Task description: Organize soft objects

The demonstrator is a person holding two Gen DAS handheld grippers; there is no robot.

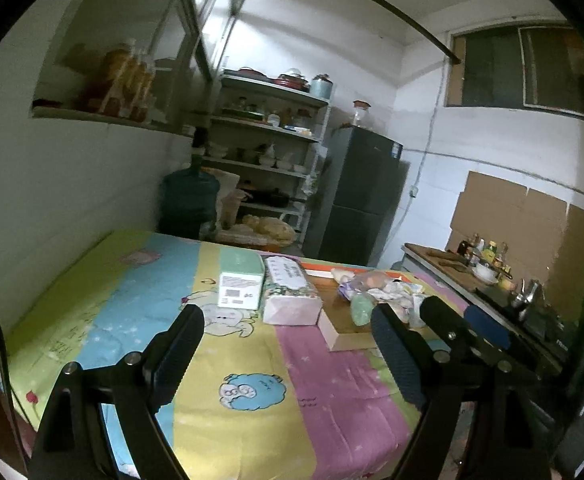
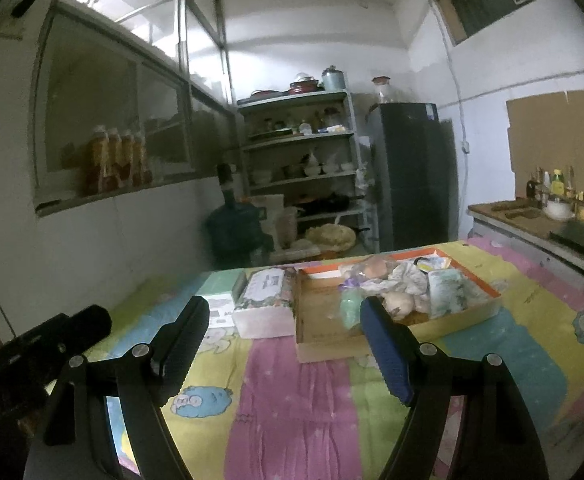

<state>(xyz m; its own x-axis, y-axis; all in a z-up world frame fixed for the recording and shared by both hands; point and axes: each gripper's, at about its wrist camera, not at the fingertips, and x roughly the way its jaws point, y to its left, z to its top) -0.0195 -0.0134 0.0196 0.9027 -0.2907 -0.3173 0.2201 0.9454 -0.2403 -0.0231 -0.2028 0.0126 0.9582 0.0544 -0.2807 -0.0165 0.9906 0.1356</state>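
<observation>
— What do we get from the left wrist view that the right one keeps from us?

— We see the left gripper (image 1: 288, 324) with its jaws spread wide and nothing between them, hanging over the cartoon-print cloth (image 1: 236, 364) on the table. Past its right-hand finger the tips of the right gripper (image 1: 457, 322) poke in. The cardboard tray (image 1: 349, 338) is only partly seen here, its near corner and one wall, with the pile of soft objects (image 1: 379, 288) half hidden behind the fingers.

— And from the right wrist?

— There we look straight into the tray (image 2: 319, 344). It is a shallow brown box with an orange rim, standing on the cloth, its left half bare. The right gripper (image 2: 282, 326) is also wide open and empty. The dark body at the lower left edge is the left gripper (image 2: 72, 326) (we cannot tell its jaws from this side).

— How do the soft objects look?

— They are heaped in the right half of the tray (image 2: 395, 284): crinkled clear bags, a pale green piece at the near edge, a patterned packet lying at the right end. Just left of the tray, touching or nearly so, lies a floral tissue pack (image 2: 264, 300), and beyond that a mint-and-white carton (image 2: 222, 300).
</observation>
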